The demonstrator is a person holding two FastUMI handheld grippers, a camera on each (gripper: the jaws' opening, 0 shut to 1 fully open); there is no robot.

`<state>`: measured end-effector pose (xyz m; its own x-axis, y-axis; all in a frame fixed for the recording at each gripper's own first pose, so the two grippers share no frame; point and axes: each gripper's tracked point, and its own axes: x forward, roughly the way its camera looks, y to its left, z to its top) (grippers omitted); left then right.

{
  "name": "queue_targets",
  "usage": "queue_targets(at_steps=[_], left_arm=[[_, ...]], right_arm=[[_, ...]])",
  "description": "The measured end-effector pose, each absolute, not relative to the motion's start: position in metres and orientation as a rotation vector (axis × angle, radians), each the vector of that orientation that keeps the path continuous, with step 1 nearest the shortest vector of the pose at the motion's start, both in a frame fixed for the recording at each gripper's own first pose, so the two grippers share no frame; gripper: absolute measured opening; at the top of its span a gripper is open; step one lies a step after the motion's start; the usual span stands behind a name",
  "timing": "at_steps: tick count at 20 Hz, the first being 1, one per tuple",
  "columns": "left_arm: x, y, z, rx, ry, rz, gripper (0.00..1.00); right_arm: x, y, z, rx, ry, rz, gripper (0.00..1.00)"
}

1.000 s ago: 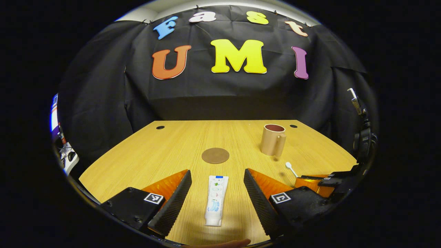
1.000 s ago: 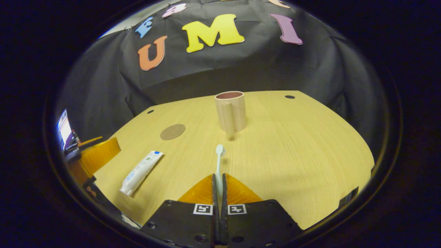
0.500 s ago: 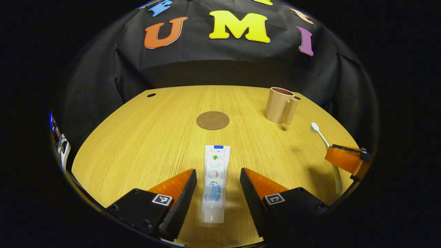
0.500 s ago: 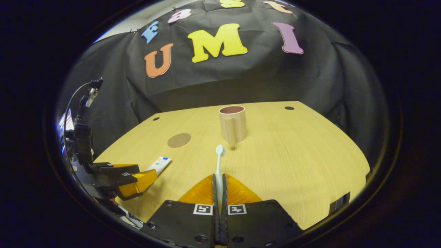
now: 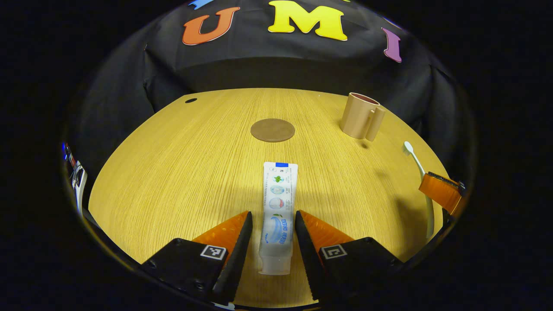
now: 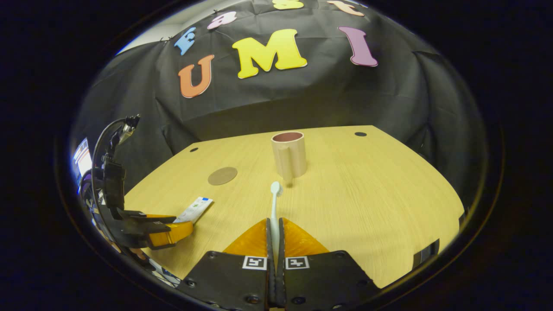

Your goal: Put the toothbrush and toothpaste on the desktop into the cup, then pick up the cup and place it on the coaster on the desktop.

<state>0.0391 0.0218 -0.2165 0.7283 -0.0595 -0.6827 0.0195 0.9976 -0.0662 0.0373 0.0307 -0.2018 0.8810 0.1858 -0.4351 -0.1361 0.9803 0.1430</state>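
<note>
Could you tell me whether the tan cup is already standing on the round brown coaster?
No, the tan cup stands on the bare wooden desktop, apart from the round brown coaster.

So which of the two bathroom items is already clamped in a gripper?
The toothbrush, pinched by the right gripper; the toothpaste lies flat between the left gripper's open fingers.

Each gripper, the left gripper (image 5: 270, 224) and the right gripper (image 6: 275, 224), has a black body plate studded with small dark screws and carrying a square black-and-white coded tag at the root of each wedge-shaped finger. Seen from the right gripper view, the left one has a black upright mount behind it, with a thin dark cable (image 6: 101, 138) looping off its top.
</note>
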Motion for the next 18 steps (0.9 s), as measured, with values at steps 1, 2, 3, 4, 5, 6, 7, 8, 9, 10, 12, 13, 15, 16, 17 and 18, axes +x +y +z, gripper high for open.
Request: queue_targets(at_steps=[1,2,3,4,5,6,7,8,9,10,12,13,15,16,17,18], left_arm=[[0.039,0.020,-0.216,-0.052,0.757,-0.050,0.59],[0.037,0.020,-0.218,-0.045,0.757,-0.055,0.58],[0.038,0.019,-0.218,-0.039,0.757,-0.056,0.54],[0.039,0.017,-0.217,-0.037,0.755,-0.057,0.52],[0.039,0.015,-0.217,-0.035,0.755,-0.064,0.45],[0.038,0.016,-0.218,-0.025,0.754,-0.071,0.48],[0.038,0.017,-0.216,-0.027,0.754,-0.070,0.47],[0.040,0.016,-0.214,-0.036,0.744,-0.061,0.41],[0.038,0.016,-0.211,-0.043,0.733,-0.058,0.41],[0.038,0.017,-0.206,-0.047,0.719,-0.057,0.41],[0.037,0.019,-0.191,-0.069,0.677,-0.053,0.41],[0.035,0.019,-0.176,-0.097,0.632,-0.043,0.40],[0.035,0.021,-0.158,-0.109,0.576,-0.037,0.45],[0.035,0.021,-0.150,-0.111,0.550,-0.035,0.41],[0.037,0.021,-0.142,-0.112,0.526,-0.034,0.40],[0.035,0.017,-0.132,-0.115,0.500,-0.046,0.45]], right_arm=[[0.037,0.032,-0.202,0.108,0.464,0.170,0.01],[0.038,0.031,-0.202,0.106,0.461,0.170,0.01],[0.039,0.031,-0.202,0.104,0.460,0.169,0.01],[0.039,0.031,-0.204,0.102,0.460,0.170,0.01],[0.040,0.031,-0.205,0.101,0.461,0.172,0.01],[0.041,0.032,-0.204,0.098,0.459,0.173,0.01],[0.040,0.033,-0.204,0.096,0.458,0.172,0.01],[0.040,0.033,-0.204,0.096,0.458,0.175,0.01],[0.038,0.031,-0.206,0.097,0.455,0.176,0.01],[0.037,0.030,-0.206,0.097,0.453,0.178,0.01],[0.036,0.030,-0.202,0.099,0.448,0.179,0.01],[0.037,0.029,-0.201,0.101,0.444,0.180,0.01],[0.037,0.031,-0.197,0.104,0.436,0.184,0.01],[0.037,0.032,-0.194,0.104,0.430,0.187,0.01],[0.036,0.032,-0.192,0.105,0.423,0.191,0.01],[0.037,0.034,-0.188,0.107,0.414,0.199,0.01]])
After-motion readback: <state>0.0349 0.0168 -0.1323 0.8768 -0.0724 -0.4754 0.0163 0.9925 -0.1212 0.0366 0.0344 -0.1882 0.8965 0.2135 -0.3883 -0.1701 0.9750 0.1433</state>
